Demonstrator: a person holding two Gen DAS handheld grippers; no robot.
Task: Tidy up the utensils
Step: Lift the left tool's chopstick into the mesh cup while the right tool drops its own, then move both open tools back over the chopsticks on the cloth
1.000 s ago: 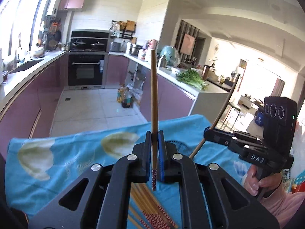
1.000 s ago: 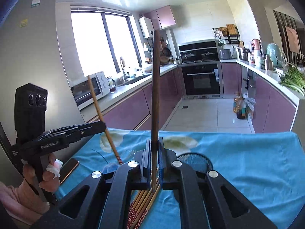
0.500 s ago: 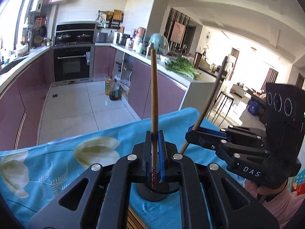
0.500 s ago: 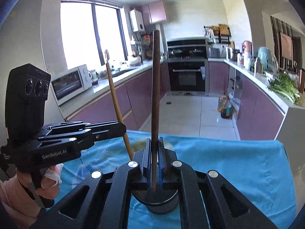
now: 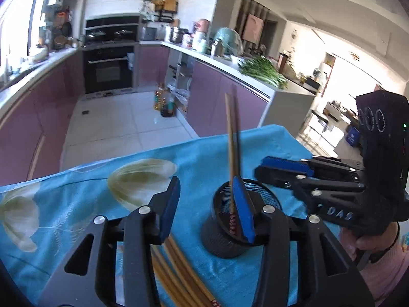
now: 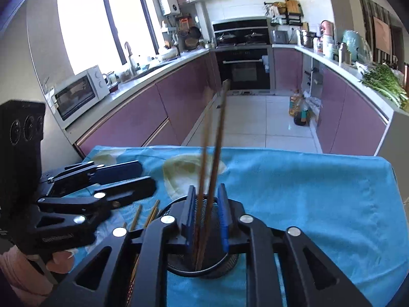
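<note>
Now both chopsticks (image 6: 213,176) stand released in the mesh holder (image 5: 225,240) on the desk; left gripper (image 5: 204,209) and right gripper (image 6: 205,220) fingers are opening, gripping nothing. More chopsticks (image 5: 176,271) remain.

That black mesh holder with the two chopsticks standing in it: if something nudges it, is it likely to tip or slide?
Probably prone to tipping: the mesh holder looks light, and the two chopsticks lean well above its rim, raising the weight. It may also slide or drag, since it stands on a loose blue cloth. Both tongs are opening around it, so a brush on withdrawal seems the likeliest nudge.
</note>
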